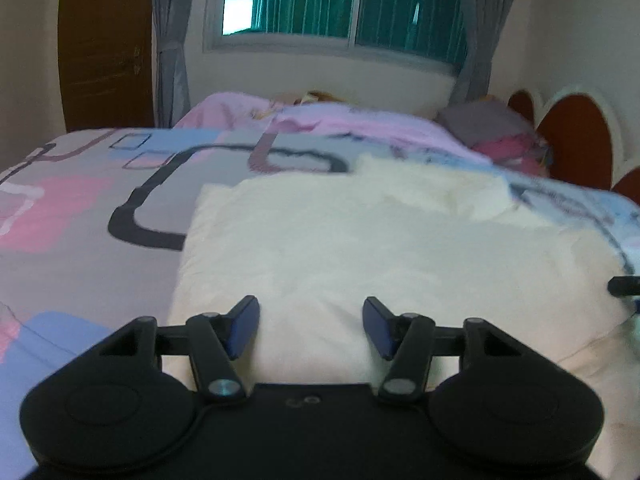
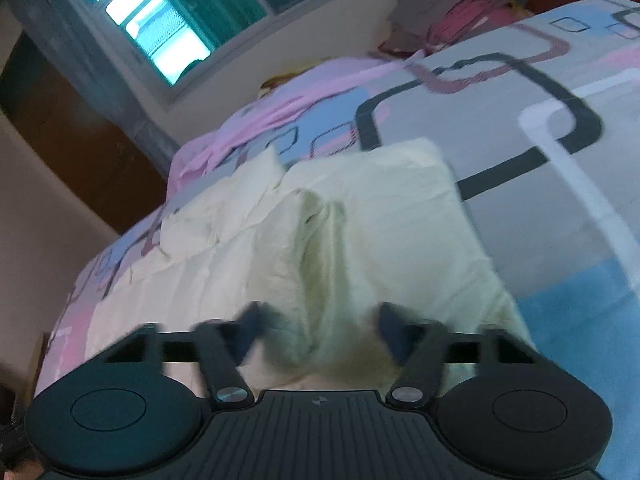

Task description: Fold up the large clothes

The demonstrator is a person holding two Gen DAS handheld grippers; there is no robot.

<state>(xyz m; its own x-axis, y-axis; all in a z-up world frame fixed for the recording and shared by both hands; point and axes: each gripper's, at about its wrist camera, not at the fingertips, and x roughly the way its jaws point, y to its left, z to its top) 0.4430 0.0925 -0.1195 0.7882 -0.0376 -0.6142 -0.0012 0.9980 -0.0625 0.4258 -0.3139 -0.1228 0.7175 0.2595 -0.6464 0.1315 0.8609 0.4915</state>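
A bed (image 1: 80,208) with a pink-and-blue patterned cover stands below a daylit, grey-curtained window (image 1: 336,4).

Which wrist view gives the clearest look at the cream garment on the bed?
The left wrist view: the cream garment lies sharp and level there, with its far and left edges visible on the patterned bedspread. The right wrist view shows it tilted and motion-blurred, though a raised fold down its middle shows.

Left wrist view — low over the bed (image 1: 80,216), facing the window (image 1: 304,0), level, close to the cream garment (image 1: 360,248). Right wrist view — same facing, strongly tilted, equally close. Shared — garment, bedspread, window.
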